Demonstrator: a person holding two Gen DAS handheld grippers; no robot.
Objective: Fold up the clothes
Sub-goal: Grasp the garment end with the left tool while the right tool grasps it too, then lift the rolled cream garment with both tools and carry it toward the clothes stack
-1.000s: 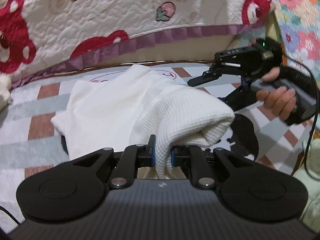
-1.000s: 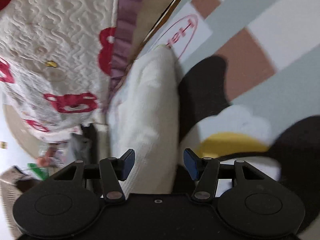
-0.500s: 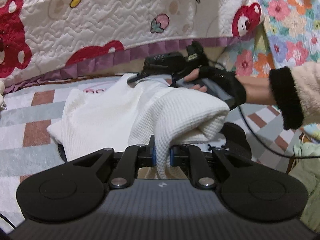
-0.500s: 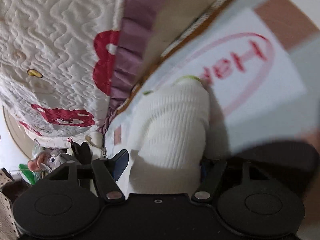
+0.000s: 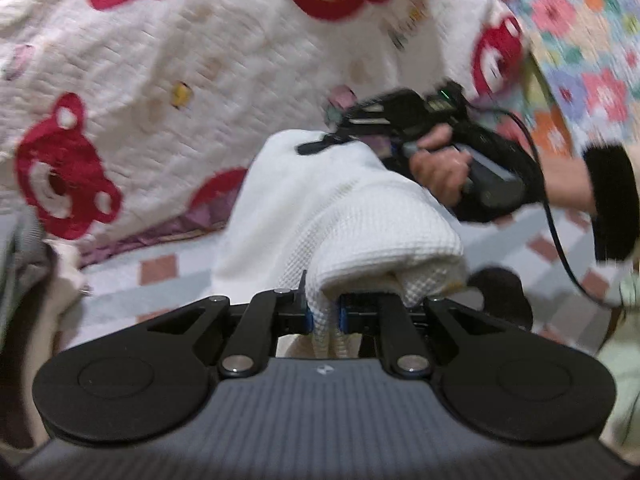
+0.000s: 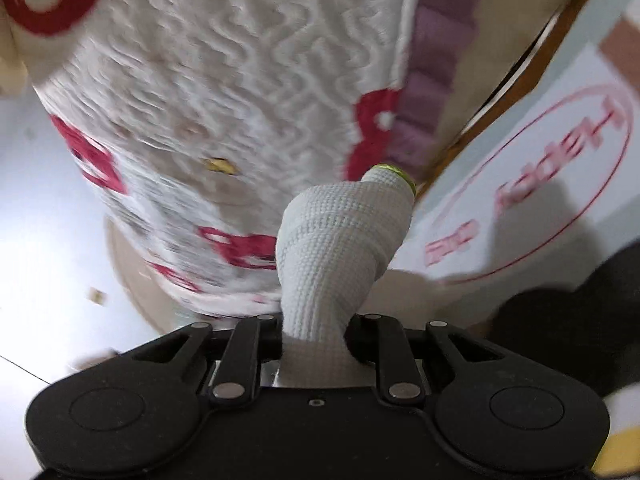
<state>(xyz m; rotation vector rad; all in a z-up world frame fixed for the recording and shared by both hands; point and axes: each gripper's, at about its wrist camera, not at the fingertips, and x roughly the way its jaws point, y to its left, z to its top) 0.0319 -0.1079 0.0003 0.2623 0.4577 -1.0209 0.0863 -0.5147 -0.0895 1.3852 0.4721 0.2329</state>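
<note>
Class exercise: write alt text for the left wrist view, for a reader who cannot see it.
The left gripper is shut on a fold of a white waffle-knit garment, lifted above a checked mat. At its far end a hand holds the right gripper against the cloth. A quilt with red bears hangs behind.

A white quilt point(image 5: 192, 92) printed with red bears, edged by a purple frill point(image 6: 432, 80), hangs at the far side. A checked mat point(image 5: 160, 276) lies below; floral fabric point(image 5: 580, 24) fills the far right.
</note>
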